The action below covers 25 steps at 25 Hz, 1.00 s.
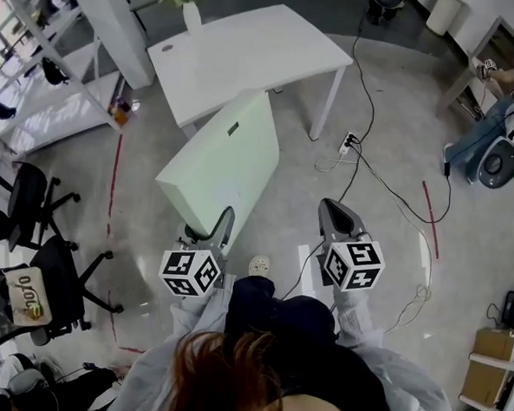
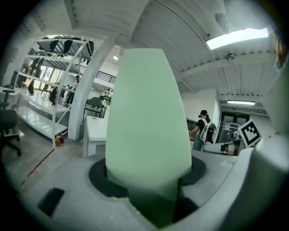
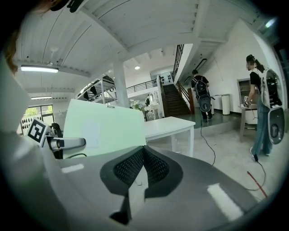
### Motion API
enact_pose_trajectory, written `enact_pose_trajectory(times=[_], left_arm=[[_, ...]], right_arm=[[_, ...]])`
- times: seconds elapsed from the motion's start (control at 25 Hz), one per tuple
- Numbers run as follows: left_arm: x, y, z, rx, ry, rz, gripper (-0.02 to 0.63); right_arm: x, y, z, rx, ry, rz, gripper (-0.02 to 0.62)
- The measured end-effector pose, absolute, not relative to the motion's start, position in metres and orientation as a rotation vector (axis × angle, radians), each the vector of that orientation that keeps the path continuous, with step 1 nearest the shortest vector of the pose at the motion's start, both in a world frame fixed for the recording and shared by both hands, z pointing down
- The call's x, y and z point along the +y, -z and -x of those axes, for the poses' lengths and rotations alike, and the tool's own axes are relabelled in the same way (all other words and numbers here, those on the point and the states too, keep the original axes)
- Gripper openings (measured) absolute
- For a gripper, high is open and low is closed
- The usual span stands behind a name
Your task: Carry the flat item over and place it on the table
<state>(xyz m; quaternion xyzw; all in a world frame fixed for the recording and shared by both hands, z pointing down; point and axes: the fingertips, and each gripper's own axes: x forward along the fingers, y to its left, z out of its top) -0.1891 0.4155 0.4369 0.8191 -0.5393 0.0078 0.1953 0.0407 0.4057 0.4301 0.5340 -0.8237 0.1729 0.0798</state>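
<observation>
Left gripper [image 1: 224, 224] clamps green board [image 1: 220, 168] (long axis toward table [image 1: 249, 52]), right gripper [image 1: 337, 210] closed, empty.

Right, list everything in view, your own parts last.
flat panel: one, pale green, held tilted above the floor in front of the table
table: one, white, just beyond the panel
vase of flowers: one, white, at the table's far edge
shelving rack: one, white, left of the table
office chairs: at least two, black, far left
power strip: one, white, on the floor right of the table, with black cables
cardboard boxes: two, brown, lower right
person in jeans: one, upper right
person by the stairs: one, dark clothes, far end
left gripper: one, grey, shut on the panel's near edge
right gripper: one, grey, shut, empty
</observation>
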Motion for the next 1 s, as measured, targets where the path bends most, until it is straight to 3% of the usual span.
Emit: enact_pose_trajectory(times=[0.52, 1.0], left_arm=[[0.322, -0.442, 0.22, -1.464, -0.053, -2.338, 0.265], [0.312, -0.442, 0.231, -1.418, -0.026, -2.302, 0.265]], right_arm=[[0.319, -0.442, -0.003, -2.431, -0.554, -1.617, 0.012], [0.311, -0.449, 0.014, -2.385, -0.607, -1.589, 0.012]])
